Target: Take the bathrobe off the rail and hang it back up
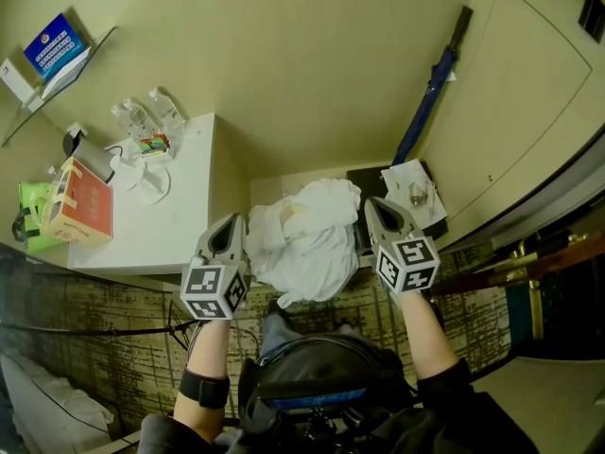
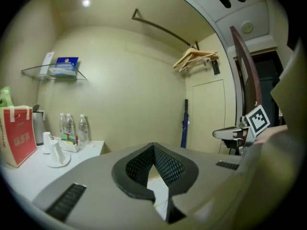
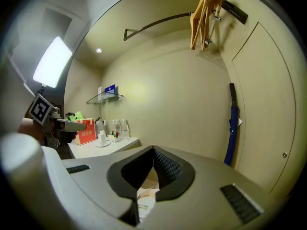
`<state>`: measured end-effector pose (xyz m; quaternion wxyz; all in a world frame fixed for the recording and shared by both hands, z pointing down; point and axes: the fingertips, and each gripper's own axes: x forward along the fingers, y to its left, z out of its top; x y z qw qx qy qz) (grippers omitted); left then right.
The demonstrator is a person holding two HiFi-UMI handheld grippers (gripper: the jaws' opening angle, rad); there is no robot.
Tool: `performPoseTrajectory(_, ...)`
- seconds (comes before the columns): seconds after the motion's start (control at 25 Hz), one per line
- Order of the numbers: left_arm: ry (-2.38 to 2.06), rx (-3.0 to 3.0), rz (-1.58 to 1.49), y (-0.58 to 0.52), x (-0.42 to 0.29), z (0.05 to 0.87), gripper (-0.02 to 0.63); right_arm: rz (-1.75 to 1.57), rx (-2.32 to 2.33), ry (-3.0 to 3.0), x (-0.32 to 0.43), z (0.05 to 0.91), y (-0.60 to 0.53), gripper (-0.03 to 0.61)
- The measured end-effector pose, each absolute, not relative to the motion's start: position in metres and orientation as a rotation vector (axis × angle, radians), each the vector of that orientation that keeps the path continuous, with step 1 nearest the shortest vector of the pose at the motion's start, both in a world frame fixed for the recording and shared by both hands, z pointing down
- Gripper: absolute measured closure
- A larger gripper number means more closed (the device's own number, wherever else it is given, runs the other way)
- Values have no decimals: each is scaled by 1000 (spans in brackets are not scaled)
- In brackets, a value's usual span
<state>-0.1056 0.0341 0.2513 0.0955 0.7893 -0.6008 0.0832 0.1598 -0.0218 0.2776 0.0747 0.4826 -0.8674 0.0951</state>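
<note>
Two grippers sit nearest you, your left gripper [image 1: 230,223] and your right gripper [image 1: 371,204], one on each side of the bathrobe [image 1: 307,235]. Each has its jaws brought together at the tips. The gripper views show only white cloth lying below the gap, and none looks pinched between the jaws, so you seem to be holding nothing.

The bathrobe is a crumpled white heap low down between the two grippers, in front of the far wall. What it rests on is hidden beneath it. To its left stands the white counter [image 1: 161,225], well apart from the work, and to its right a blue umbrella [image 1: 430,88] leans in the far corner.

Farthest and highest, the rail [image 2: 163,28] runs along the far wall with bare wooden hangers [image 2: 195,57] bunched at its right end. No cloth hangs on it.

By my judgement you are about halfway: the robe is off the rail. What is left is to take hold of the heap, find the collar or shoulders, lift it up to a hanger and settle it there.
</note>
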Motion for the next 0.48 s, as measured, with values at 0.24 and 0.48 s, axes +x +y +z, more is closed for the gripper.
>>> performPoseTrajectory(0.24, -1773, 2339, 258, 30, -107, 255, 612, 238, 1413, -2594, 150, 279, -23, 554)
performPoseTrajectory(0.48, -1745, 2339, 286, 23, -106, 264, 612, 240, 1389, -2590, 140, 283, -23, 554)
